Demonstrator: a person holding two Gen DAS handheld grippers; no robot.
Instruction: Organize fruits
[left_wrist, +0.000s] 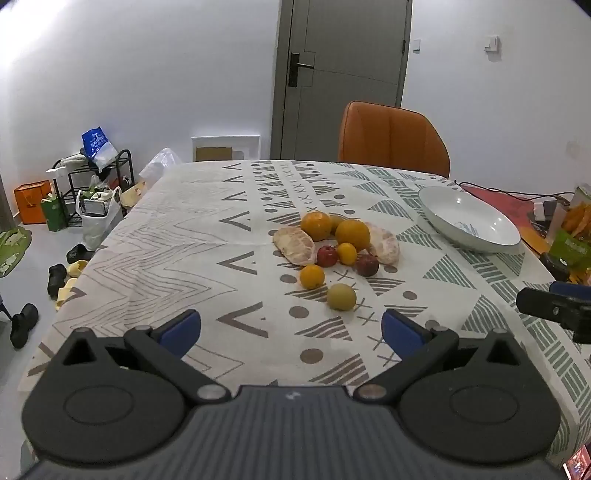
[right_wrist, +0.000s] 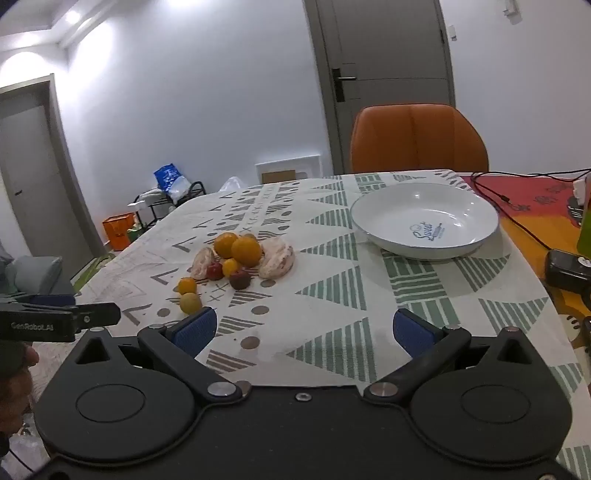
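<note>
Left wrist view: left gripper (left_wrist: 291, 329) spread wide, holding nothing.
Right gripper (right_wrist: 305, 328): likewise spread, empty.
Fruit pile (left_wrist: 336, 245): loose on cloth, just left of plate (left_wrist: 480, 242).
Plate: no fruit inside.
Risk: round fruit likely to roll off if nudged or pinched off-centre.

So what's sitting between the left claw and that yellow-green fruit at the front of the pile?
Nothing: in the left wrist view, only bare patterned tablecloth lies between the open left claw and the yellow-green fruit.
</note>
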